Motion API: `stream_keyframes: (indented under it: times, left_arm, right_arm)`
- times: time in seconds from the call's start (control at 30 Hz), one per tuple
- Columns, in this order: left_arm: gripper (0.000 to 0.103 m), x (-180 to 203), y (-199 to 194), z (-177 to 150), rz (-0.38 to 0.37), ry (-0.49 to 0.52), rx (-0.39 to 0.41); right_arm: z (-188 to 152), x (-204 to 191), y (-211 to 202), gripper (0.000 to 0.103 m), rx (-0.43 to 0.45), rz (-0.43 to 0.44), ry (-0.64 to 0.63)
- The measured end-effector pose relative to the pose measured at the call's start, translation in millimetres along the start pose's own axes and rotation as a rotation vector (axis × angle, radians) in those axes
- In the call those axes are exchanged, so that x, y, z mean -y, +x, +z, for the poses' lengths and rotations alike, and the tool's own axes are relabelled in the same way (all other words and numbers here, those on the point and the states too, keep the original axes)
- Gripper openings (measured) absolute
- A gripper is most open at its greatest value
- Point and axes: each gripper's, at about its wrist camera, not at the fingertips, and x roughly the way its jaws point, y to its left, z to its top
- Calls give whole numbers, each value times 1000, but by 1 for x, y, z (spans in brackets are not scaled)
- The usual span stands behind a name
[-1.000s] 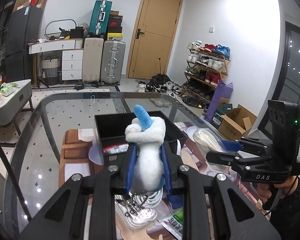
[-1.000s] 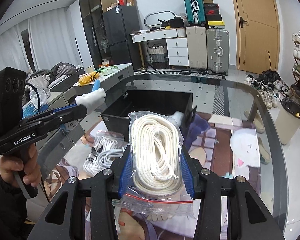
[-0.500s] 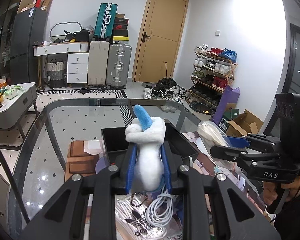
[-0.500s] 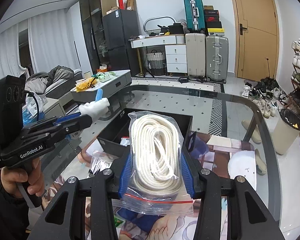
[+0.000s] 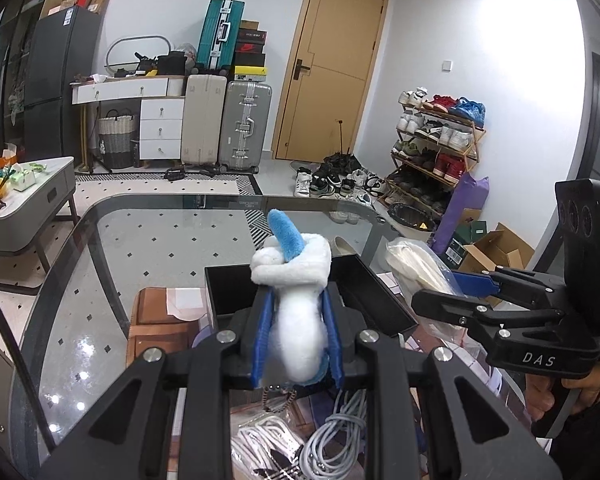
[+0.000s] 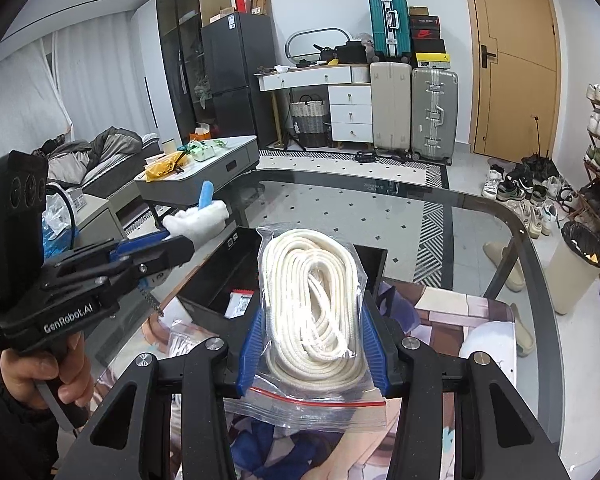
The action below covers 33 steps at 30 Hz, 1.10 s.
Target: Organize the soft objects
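In the left wrist view, a white plush toy (image 5: 298, 324) with a blue tip is squeezed tight between the blue pads of the left gripper (image 5: 298, 334), bottom centre of the frame. A black box (image 5: 384, 300) is seen just behind it on the glass table (image 5: 100, 264), and loose cables (image 5: 332, 436) are spotted lower down. At the right edge, the right gripper (image 5: 452, 284) is held with a bag of rope (image 5: 416, 268).

In the right wrist view, that bag of rope is clamped between the blue pads, centre frame, above the box's open top. The left gripper and toy are seen at mid left, gripped by a hand (image 6: 48, 376).
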Motion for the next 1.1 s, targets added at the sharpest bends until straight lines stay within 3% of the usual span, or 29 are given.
stream_keyframes:
  times: [0.43,1.1]
  left_arm:
    - [23,-6,28,2,62,-8,-23]
    - [23,0,69,-1,92,32,-100]
  right_arm:
    - [12,5,34,45,-39,9,-6]
    - [17,28,85,45,-109,-2,-31]
